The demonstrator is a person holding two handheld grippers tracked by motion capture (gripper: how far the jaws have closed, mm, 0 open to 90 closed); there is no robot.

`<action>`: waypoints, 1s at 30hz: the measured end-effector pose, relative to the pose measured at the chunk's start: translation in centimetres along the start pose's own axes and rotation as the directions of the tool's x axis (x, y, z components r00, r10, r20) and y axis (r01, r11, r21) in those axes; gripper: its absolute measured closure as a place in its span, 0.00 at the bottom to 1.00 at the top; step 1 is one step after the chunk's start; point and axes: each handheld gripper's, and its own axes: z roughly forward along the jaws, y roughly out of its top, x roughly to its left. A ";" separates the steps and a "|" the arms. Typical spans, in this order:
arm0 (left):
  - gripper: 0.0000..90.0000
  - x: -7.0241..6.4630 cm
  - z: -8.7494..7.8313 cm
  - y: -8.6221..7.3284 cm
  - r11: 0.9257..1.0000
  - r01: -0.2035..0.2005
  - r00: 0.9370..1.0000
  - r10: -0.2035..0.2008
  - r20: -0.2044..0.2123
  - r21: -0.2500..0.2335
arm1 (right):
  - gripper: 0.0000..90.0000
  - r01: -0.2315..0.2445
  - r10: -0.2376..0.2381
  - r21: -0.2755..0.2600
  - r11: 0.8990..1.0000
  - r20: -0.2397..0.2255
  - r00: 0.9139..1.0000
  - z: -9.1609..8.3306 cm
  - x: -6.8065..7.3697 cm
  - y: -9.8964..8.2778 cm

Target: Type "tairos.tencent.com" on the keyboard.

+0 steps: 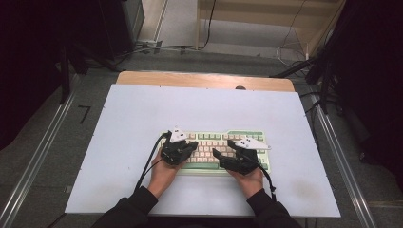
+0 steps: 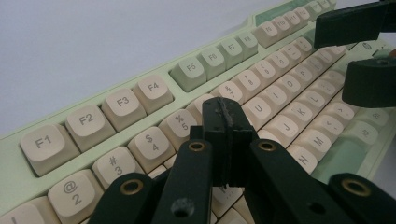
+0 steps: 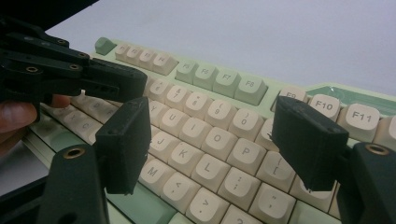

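2 hand-held grippers sit over the pale green keyboard with cream keycaps [image 1: 215, 148], which lies flat on the white rectangular surface [image 1: 133, 118], toward your side and a little right of centre. Your left hand-held gripper [image 1: 194, 145] hangs above the keyboard's left half with your left hand [image 1: 163, 175] under it; in the left gripper view its 2 black jaws are pressed together into a single block [image 2: 228, 140] with nothing between them, tips above the keys near the 5 and 6. Your right hand-held gripper [image 1: 222, 148] is over the keyboard's right half, held in your right hand [image 1: 250, 179]; in the right gripper view its 2 jaws stand well apart [image 3: 212, 144], released and empty, framing the letter keys from J and K across to P. That same view shows your left hand-held gripper at the upper left, above the keys there, with a fingertip behind it. In the high view, a grey 3-cornered plate [image 1: 178, 135] tops the left hand-held gripper and another [image 1: 254, 143] tops the right one. A black cable [image 1: 147, 166] trails from the left one down across the surface toward your dark sleeve [image 1: 128, 213].
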 end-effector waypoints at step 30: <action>0.31 2.9 -3.8 -0.2 0.982 0.106 0.975 -0.134 -0.180 -0.159 | 0.79 0.035 -0.035 -0.040 0.999 0.009 0.999 -1.1 -0.1 0.2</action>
